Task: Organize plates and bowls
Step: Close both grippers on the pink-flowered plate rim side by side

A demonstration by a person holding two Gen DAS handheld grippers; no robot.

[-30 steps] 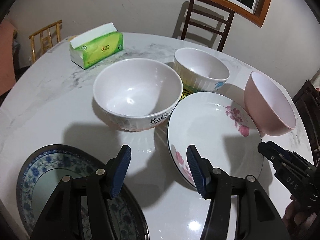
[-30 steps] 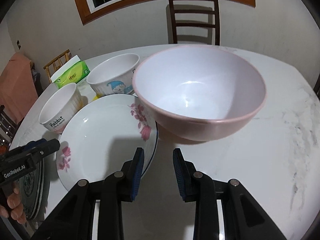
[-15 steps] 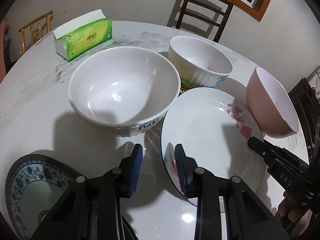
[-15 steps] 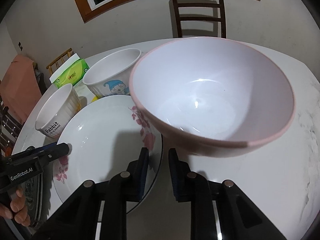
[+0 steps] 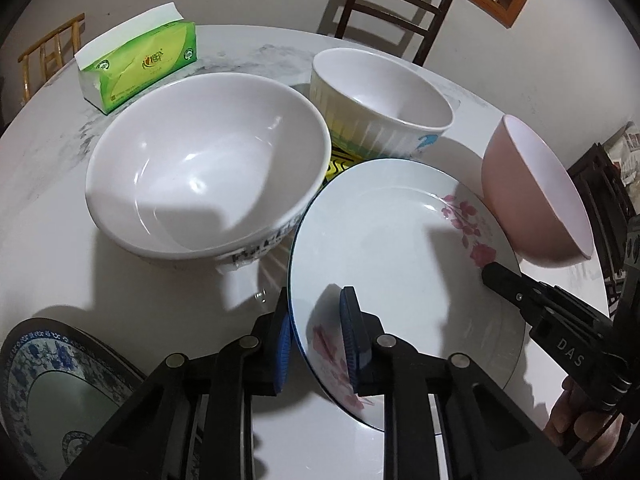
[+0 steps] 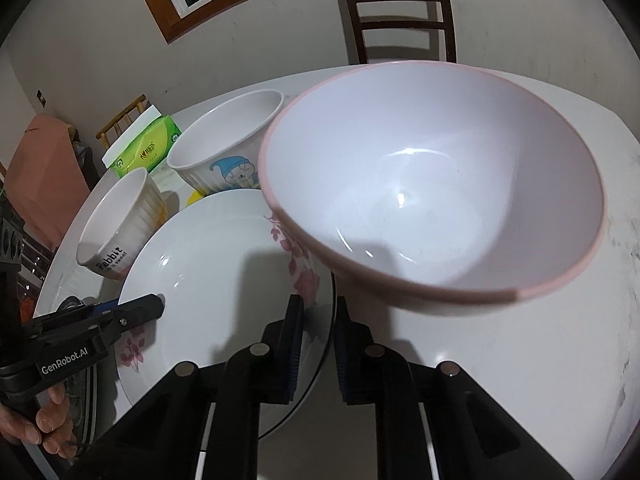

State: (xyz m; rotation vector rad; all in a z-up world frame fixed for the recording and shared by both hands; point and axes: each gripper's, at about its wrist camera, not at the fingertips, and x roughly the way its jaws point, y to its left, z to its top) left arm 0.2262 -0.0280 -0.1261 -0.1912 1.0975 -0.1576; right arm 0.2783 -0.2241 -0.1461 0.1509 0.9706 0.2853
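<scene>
The left tongs [image 5: 316,344] have just been closing and now pinch the near rim of the flower plate [image 5: 400,240] on the tabletop [image 5: 48,200]. The right tongs [image 6: 316,352] are clenched on its other rim (the pink bowl [image 6: 436,184] leans there). Next: lift it evenly.

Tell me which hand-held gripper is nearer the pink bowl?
Right. The right hand-held gripper grips the flowered plate just beneath the pink bowl; the left hand-held gripper clamps the plate's opposite rim.
</scene>
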